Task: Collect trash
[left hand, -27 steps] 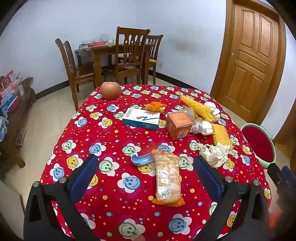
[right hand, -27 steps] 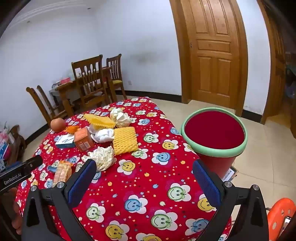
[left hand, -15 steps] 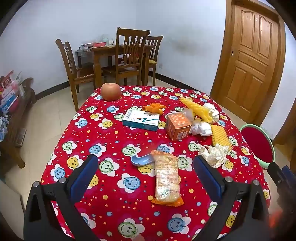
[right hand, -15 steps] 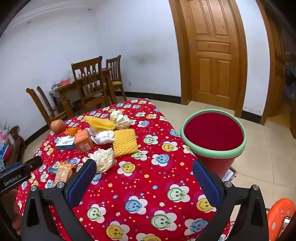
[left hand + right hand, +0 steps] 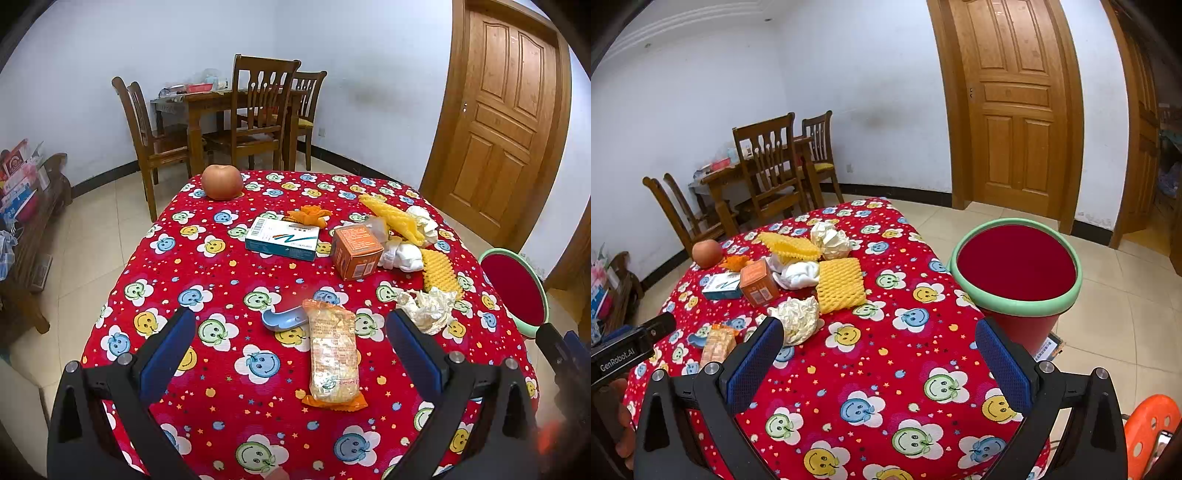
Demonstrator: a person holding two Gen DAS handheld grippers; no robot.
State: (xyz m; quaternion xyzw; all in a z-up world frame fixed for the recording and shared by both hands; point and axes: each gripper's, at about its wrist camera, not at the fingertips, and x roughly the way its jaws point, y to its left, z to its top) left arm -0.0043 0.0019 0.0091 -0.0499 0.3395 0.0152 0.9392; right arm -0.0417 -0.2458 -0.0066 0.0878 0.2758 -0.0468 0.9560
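Litter lies on a table with a red smiley-flower cloth (image 5: pixel 229 280). A clear snack wrapper (image 5: pixel 334 354) rests nearest, between the wide-open fingers of my left gripper (image 5: pixel 291 343), which hovers above it, apart. Beside it lies a blue scoop (image 5: pixel 282 319). Crumpled paper (image 5: pixel 428 308) (image 5: pixel 798 319), yellow foam netting (image 5: pixel 840 284), an orange carton (image 5: pixel 354 251) and a white-teal box (image 5: pixel 282 238) lie farther off. A red bin with a green rim (image 5: pixel 1015 264) stands past the table's right edge. My right gripper (image 5: pixel 879 350) hangs open over bare cloth, empty.
An apple (image 5: pixel 221 181) sits at the far left corner of the table. Orange peel (image 5: pixel 310 215) and white tissue (image 5: pixel 404 256) lie mid-table. Wooden chairs and a small table (image 5: pixel 236 118) stand behind. A wooden door (image 5: pixel 502 122) is at right. An orange stool (image 5: pixel 1152 428) stands low right.
Both views have shifted only slightly; the table contents sit a touch lower in the frame. Both grippers stay wide open, and nothing on the table has moved.
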